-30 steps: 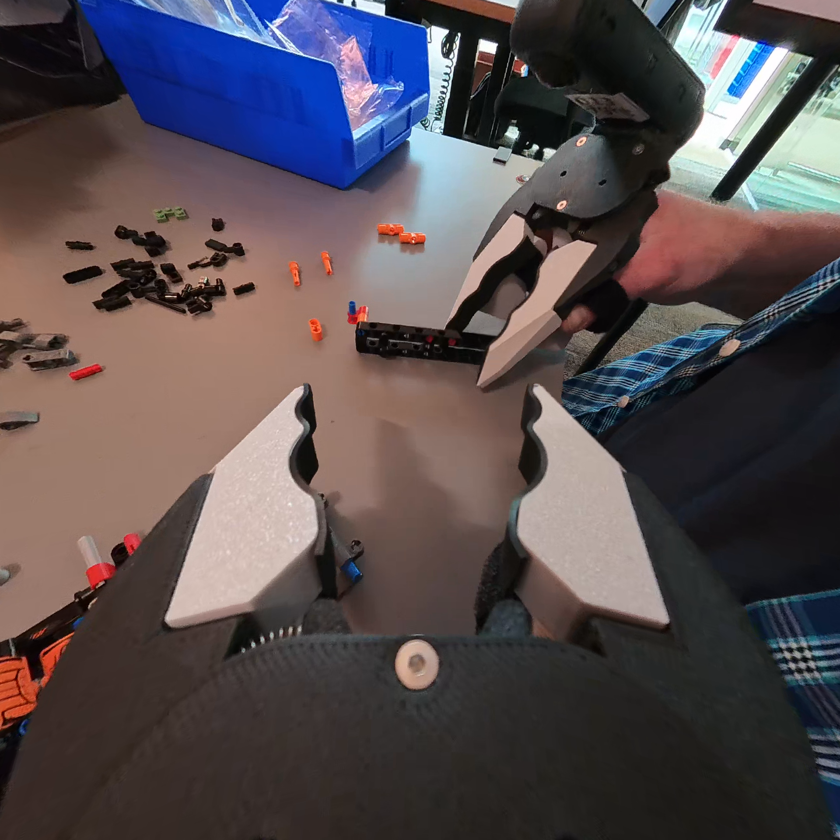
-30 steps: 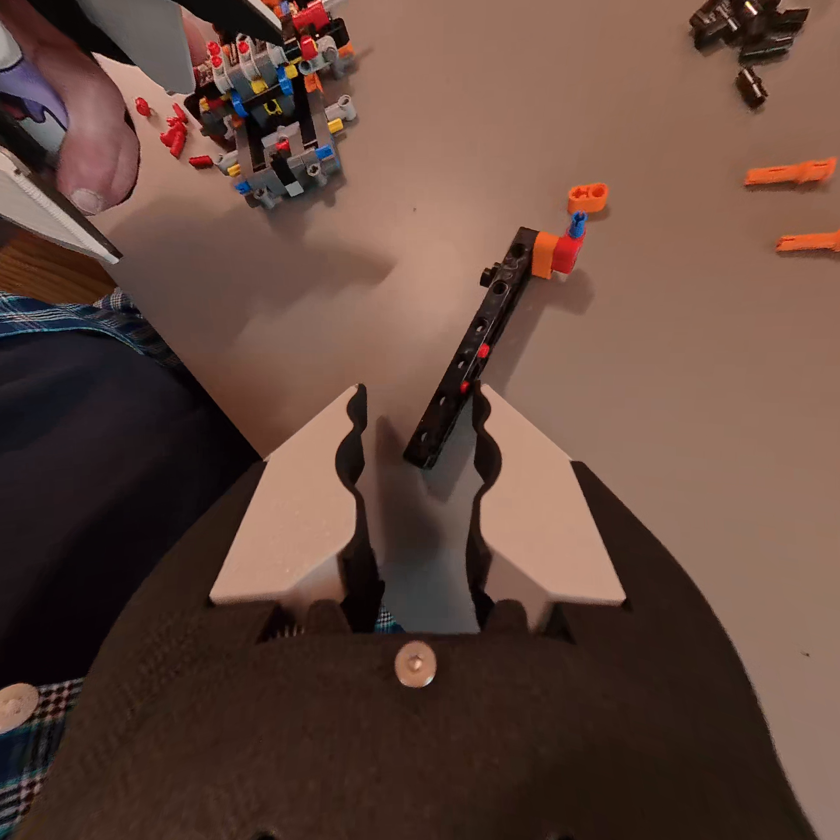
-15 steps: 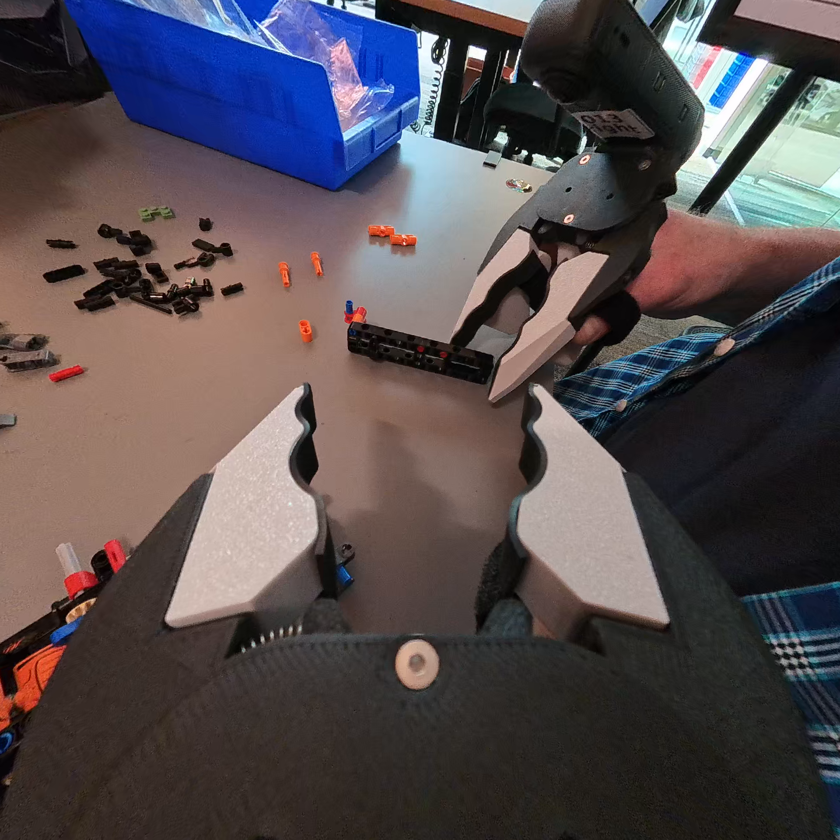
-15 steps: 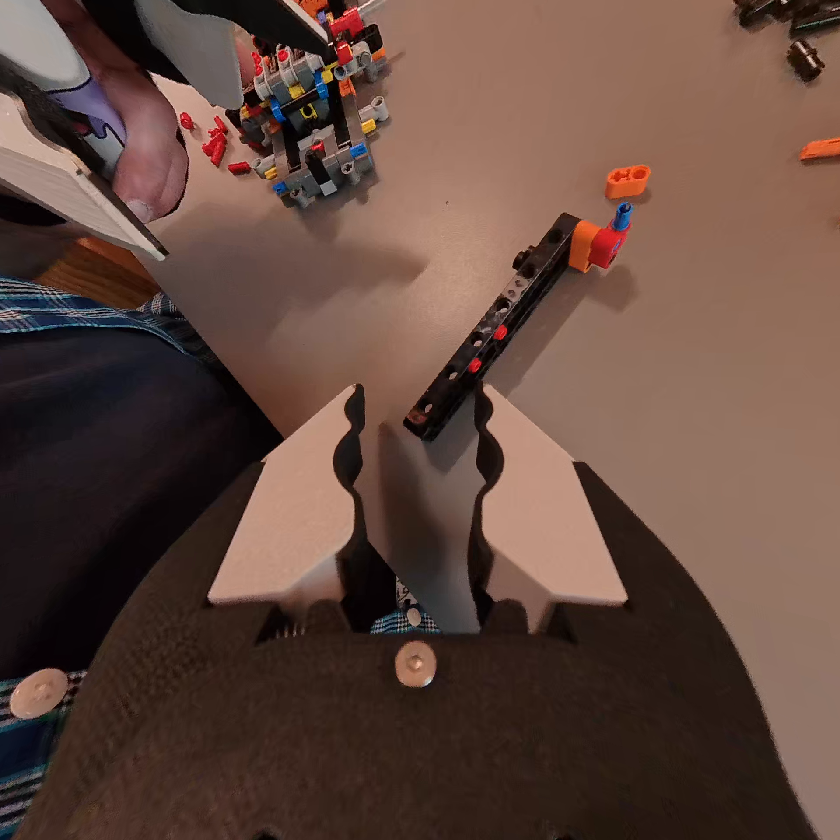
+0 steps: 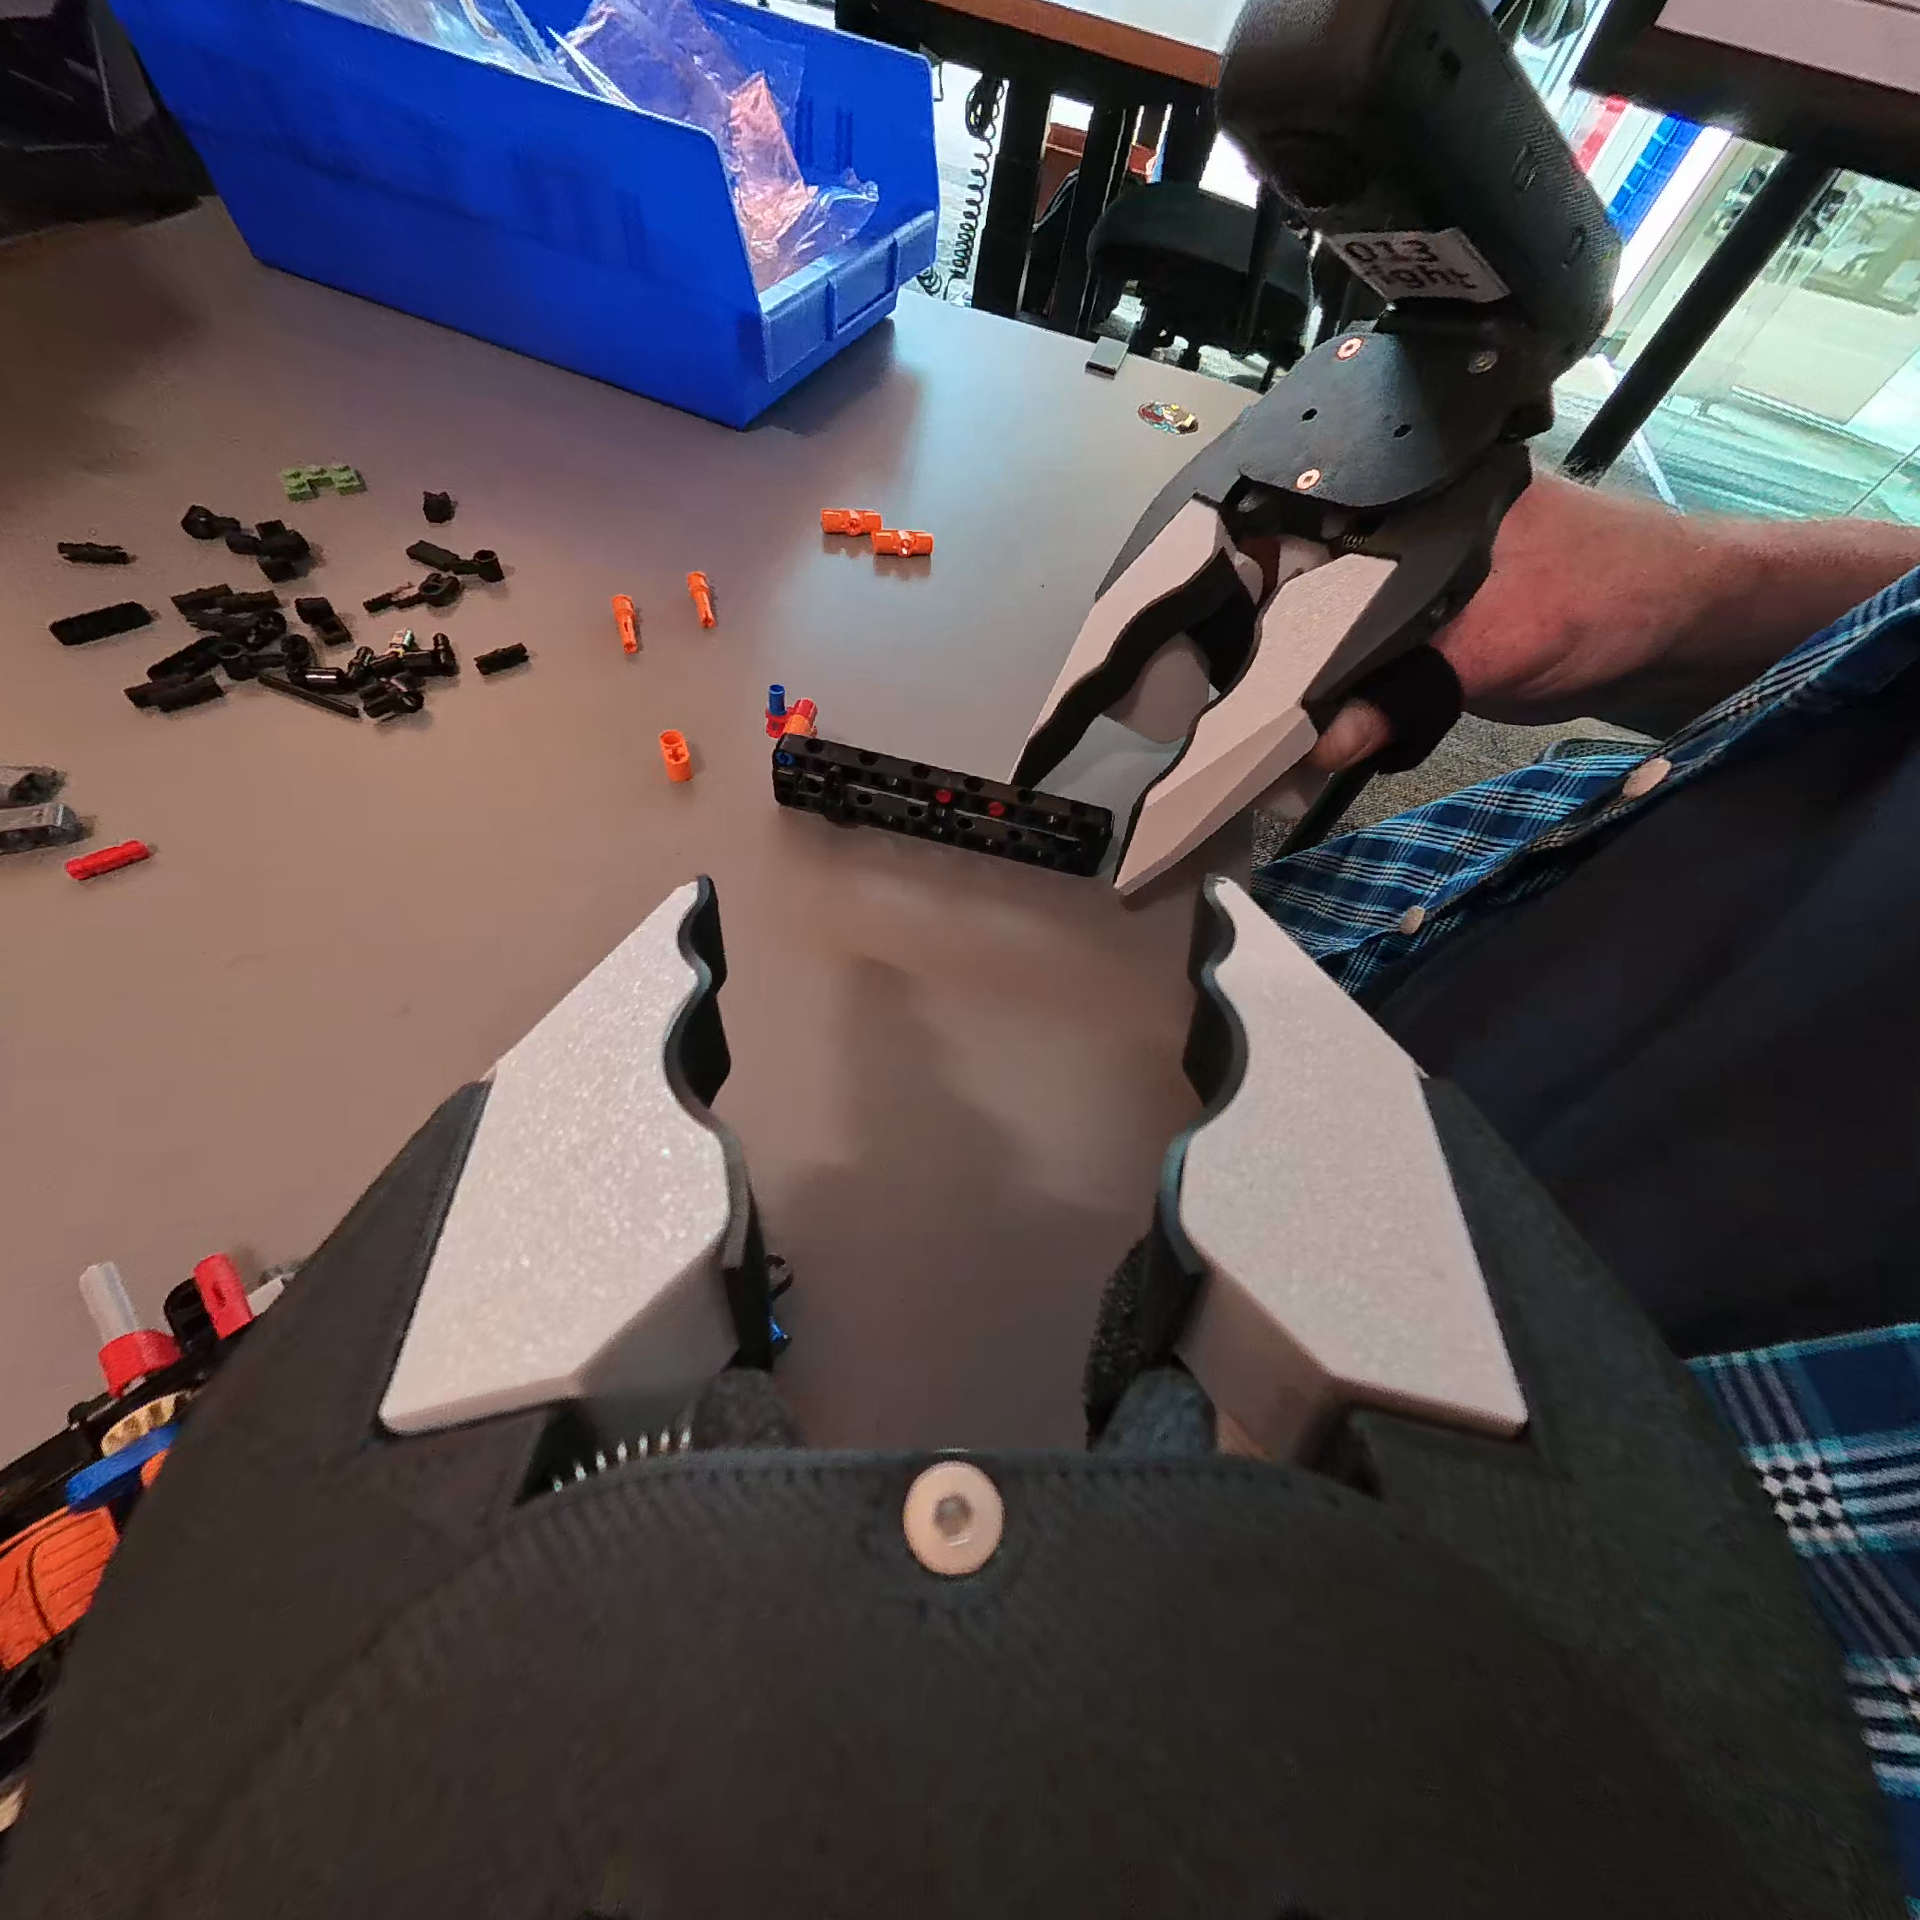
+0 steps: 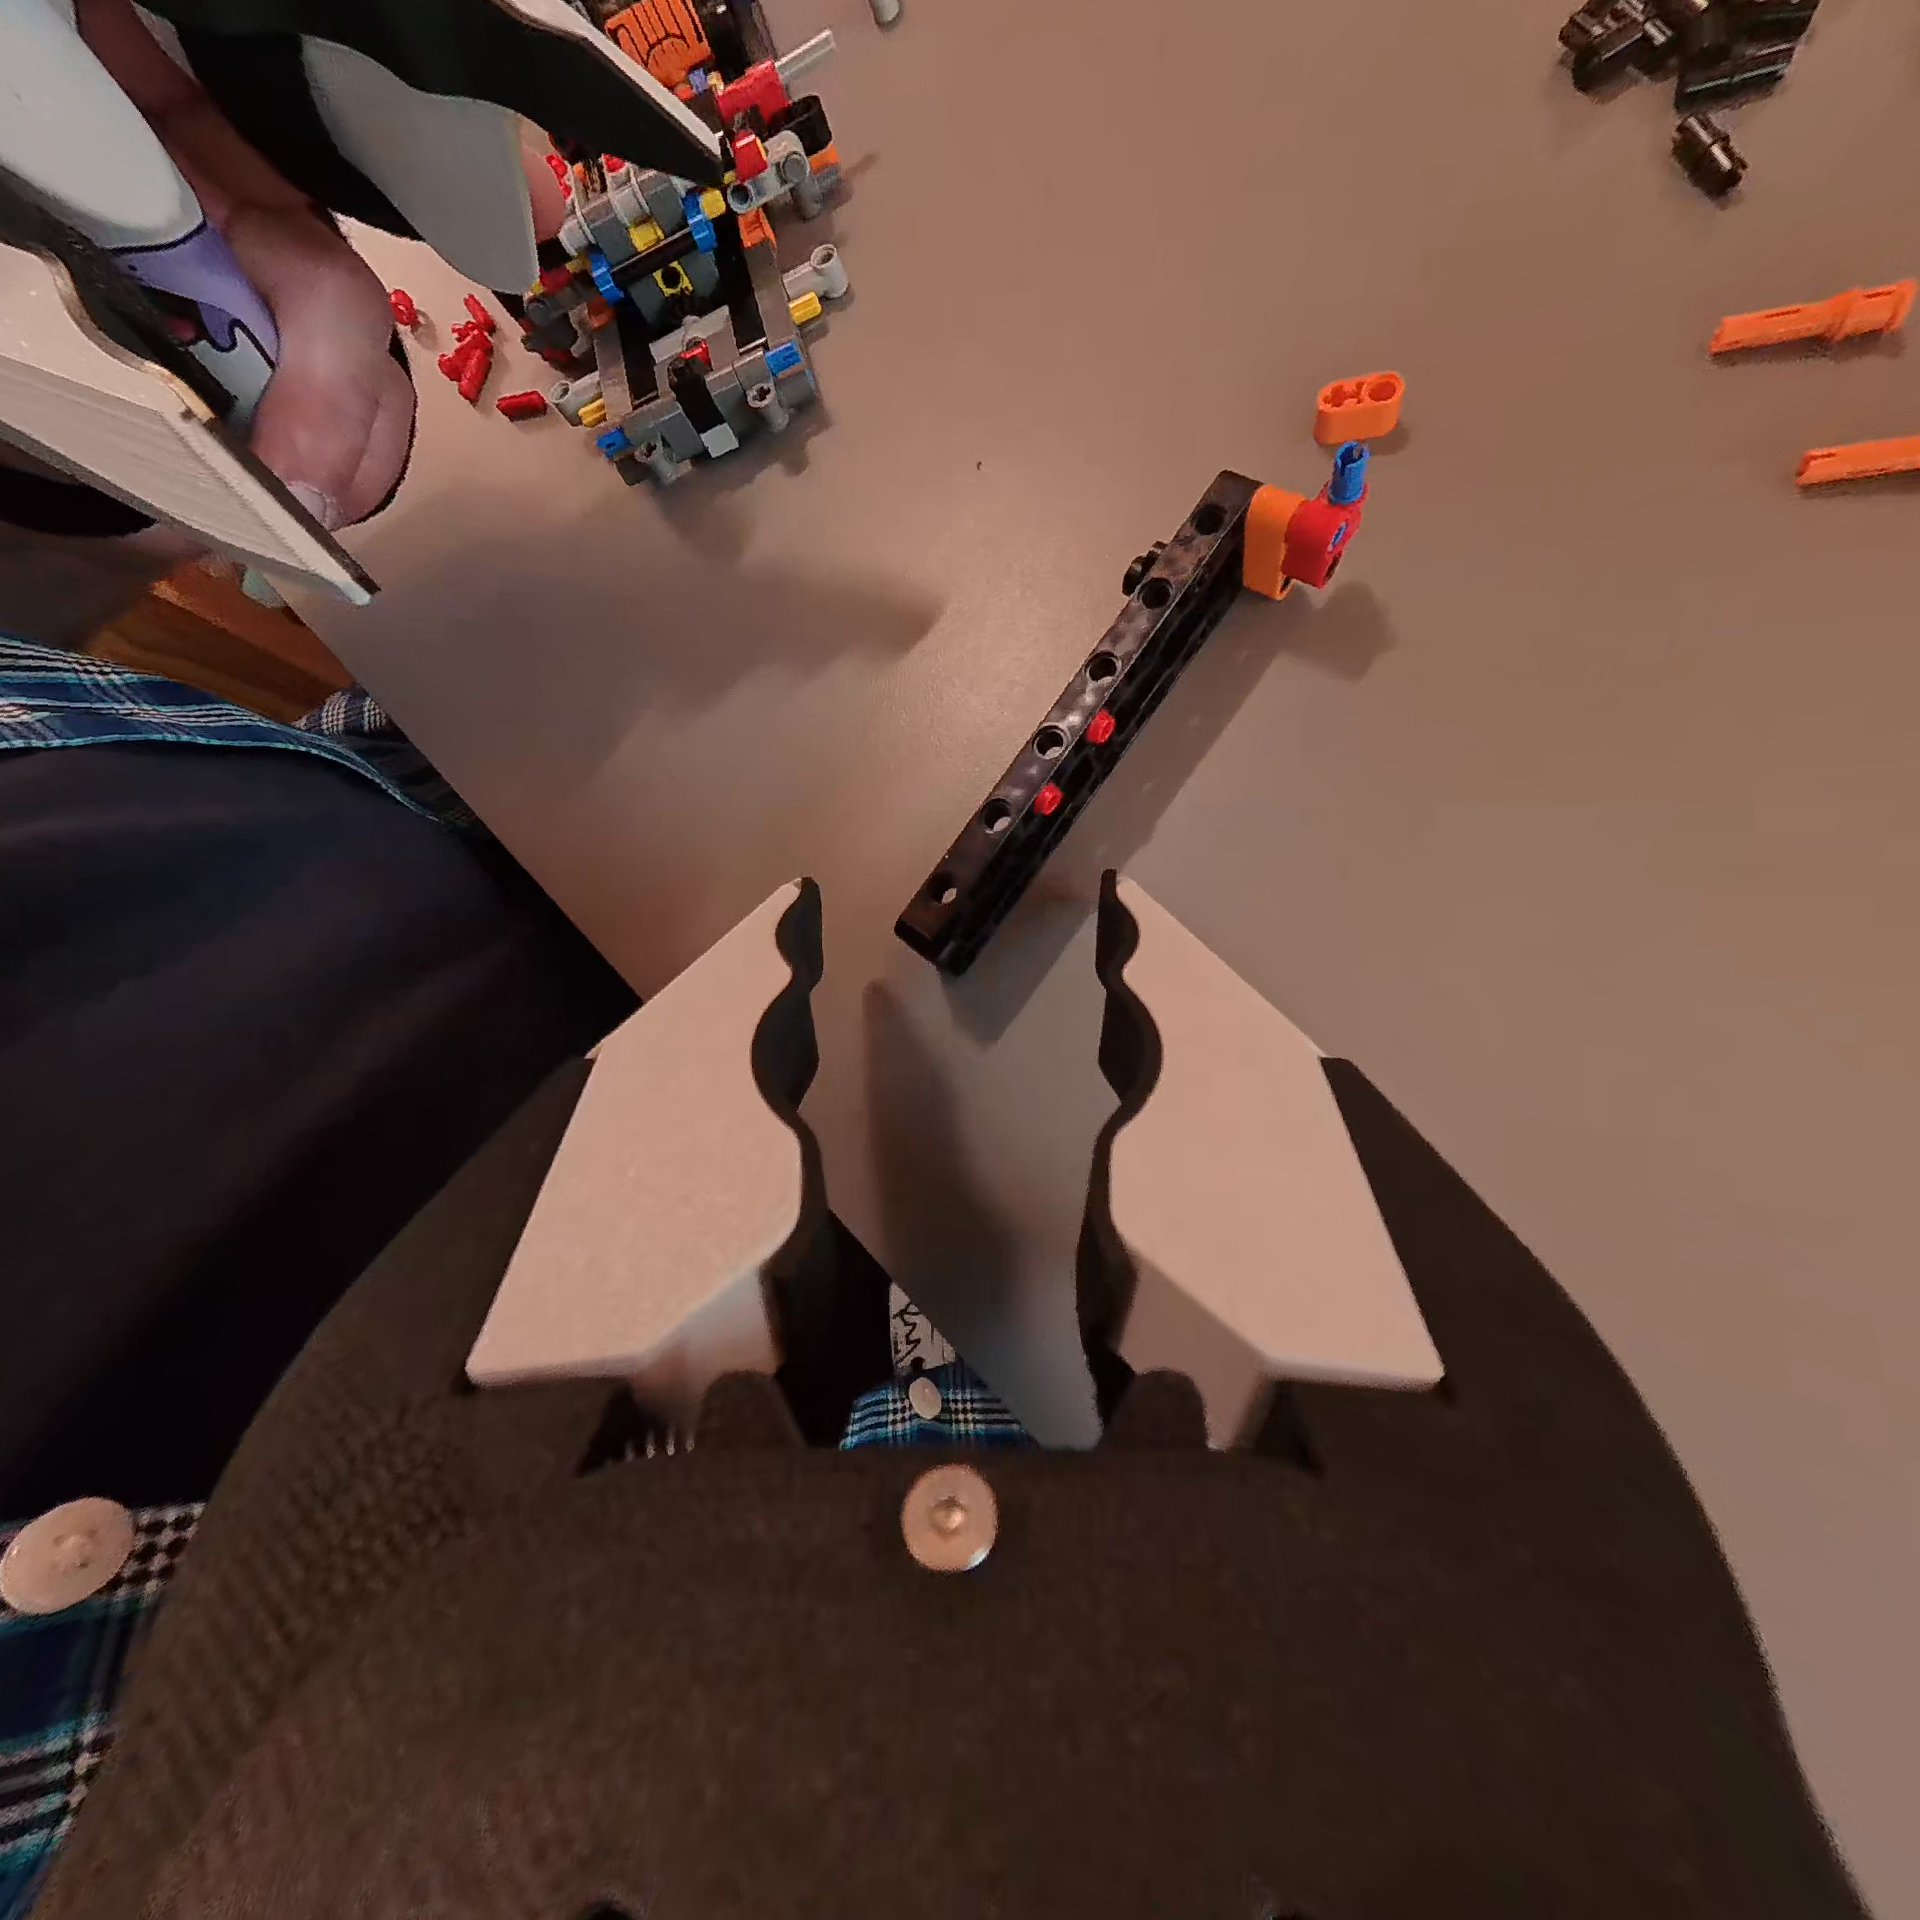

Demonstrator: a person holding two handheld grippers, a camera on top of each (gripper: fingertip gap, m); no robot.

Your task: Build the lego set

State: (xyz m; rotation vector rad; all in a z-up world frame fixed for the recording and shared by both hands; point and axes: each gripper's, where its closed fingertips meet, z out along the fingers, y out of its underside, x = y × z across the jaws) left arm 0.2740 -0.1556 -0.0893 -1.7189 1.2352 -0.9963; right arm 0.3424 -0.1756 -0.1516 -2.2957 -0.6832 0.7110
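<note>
The right hand-held gripper hovers with its fingers parted over the near end of a black beam lying on the grey tabletop. An orange-and-red connector caps the beam's far end. A multicoloured partial build sits far left.

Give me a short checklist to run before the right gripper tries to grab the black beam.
1. Right gripper open: ok.
2. Black beam lying flat on the table, unobstructed: ok.
3. Beam's near end between the jaws: not ok, it sits just ahead of the tips.
4. Left gripper open, empty and apart from the beam: ok.
5. Orange and red end piece firmly attached: cannot tell.
</note>
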